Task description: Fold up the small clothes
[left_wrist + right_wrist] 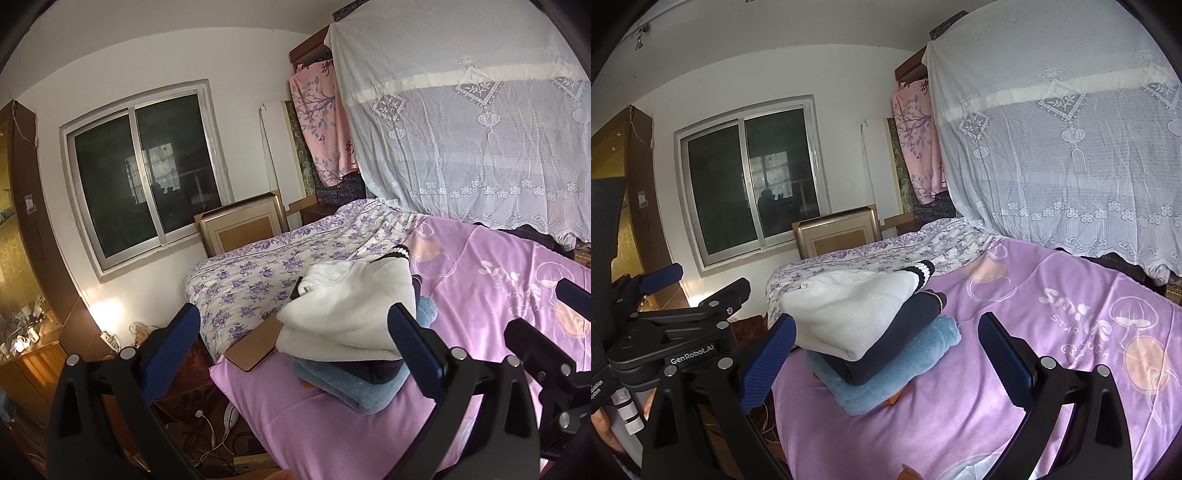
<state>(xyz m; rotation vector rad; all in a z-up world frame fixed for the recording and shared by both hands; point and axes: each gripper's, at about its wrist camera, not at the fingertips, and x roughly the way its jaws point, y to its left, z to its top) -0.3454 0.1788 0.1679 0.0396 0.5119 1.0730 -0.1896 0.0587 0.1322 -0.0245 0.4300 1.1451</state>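
both grippers, left [299, 354] and right [886, 354], are hovering with jaws spread and empty; we are judging the stacked clothes [864, 325] finished on the bed [1015, 369].

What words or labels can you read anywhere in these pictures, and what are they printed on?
"GenRobot.AI": on the left tongs' black body.
"Smile", "STAR", "LUCK": white print on the purple bedspread; the small line beneath is unreadable.
White labels on the handle: too small to read.
"...system": cut-off label at the right view's left edge.
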